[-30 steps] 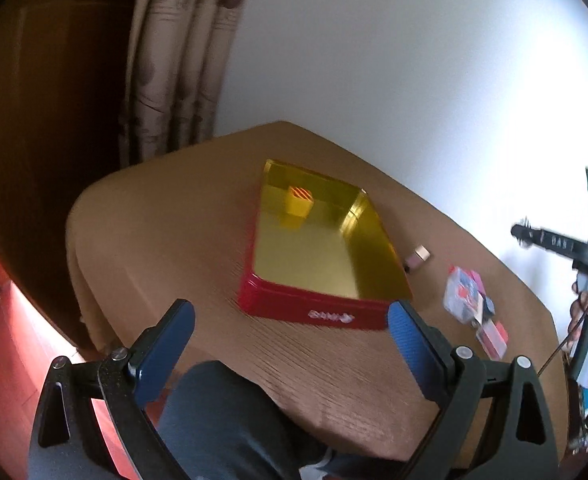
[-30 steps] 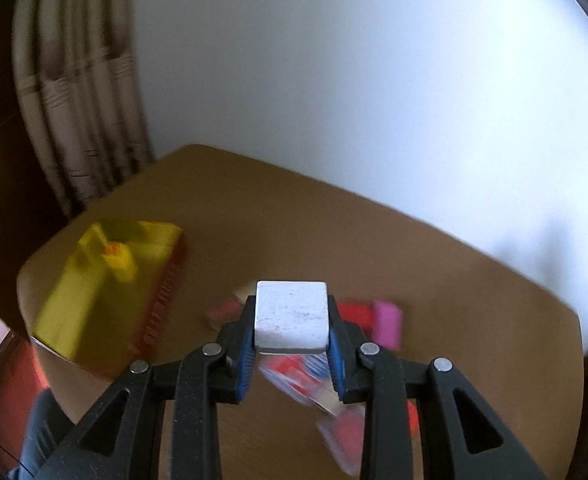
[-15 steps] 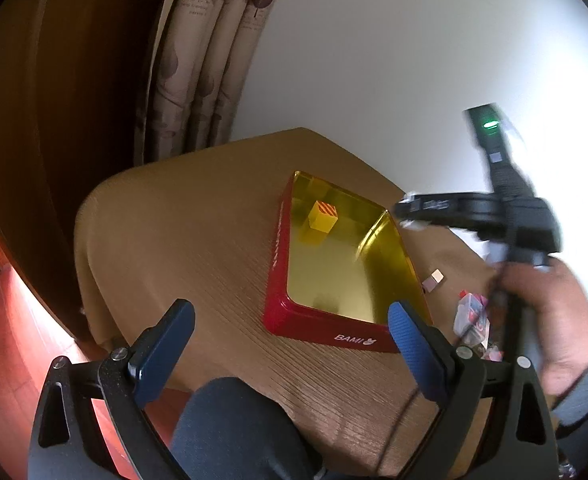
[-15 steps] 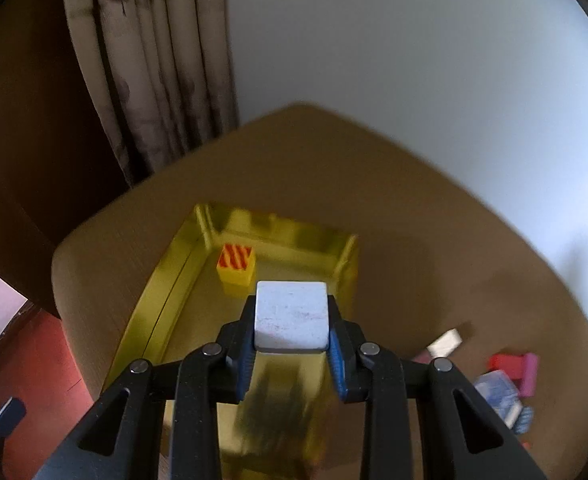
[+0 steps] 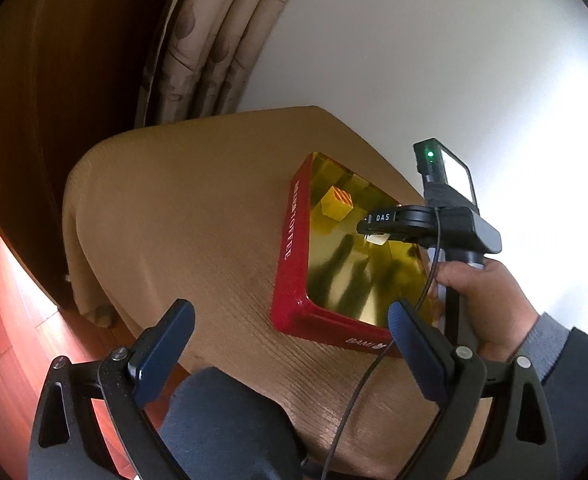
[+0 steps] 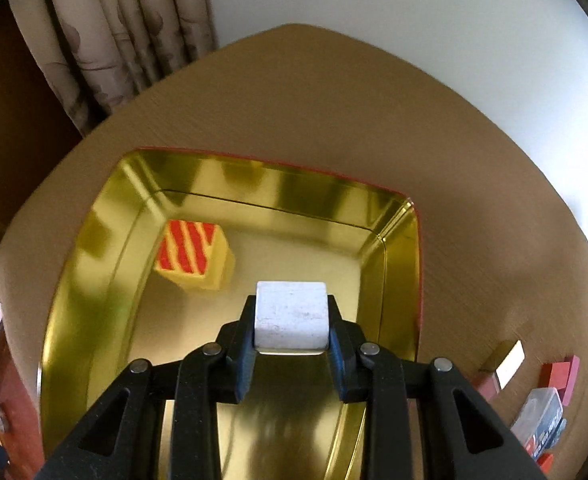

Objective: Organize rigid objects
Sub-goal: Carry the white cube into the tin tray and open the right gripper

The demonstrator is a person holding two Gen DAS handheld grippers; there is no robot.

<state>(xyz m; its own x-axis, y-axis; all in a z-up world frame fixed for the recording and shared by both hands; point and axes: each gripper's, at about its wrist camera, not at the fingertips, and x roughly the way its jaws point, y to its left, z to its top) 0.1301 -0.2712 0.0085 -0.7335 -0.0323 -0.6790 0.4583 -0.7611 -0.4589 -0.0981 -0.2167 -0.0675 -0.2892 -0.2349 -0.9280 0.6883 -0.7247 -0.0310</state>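
The right gripper (image 6: 291, 322) grasps a white rigid cube (image 6: 291, 314) above the red tin tray with a gold interior (image 6: 400, 264). A yellow block with red stripes (image 6: 191, 254) lies inside, near the far-left corner. The left gripper (image 5: 289, 354) hangs released over the tan wooden table (image 5: 181, 216). Small coloured items (image 6: 542, 416) lie right of the tray.

Daylight fills the room from the right, washing the white wall (image 5: 434, 60) almost to blankness there. The left side sinks into brown gloom around the curtain (image 6: 105, 36). The gold tin (image 6: 93, 280) mirrors everything, throwing bright streaks along its walls and dark smeared reflections across its floor. Both fisheye views bow the table (image 5: 193, 216) edge hard, with black corners. The small items (image 6: 542, 412) at the right rim look soft and blurred.
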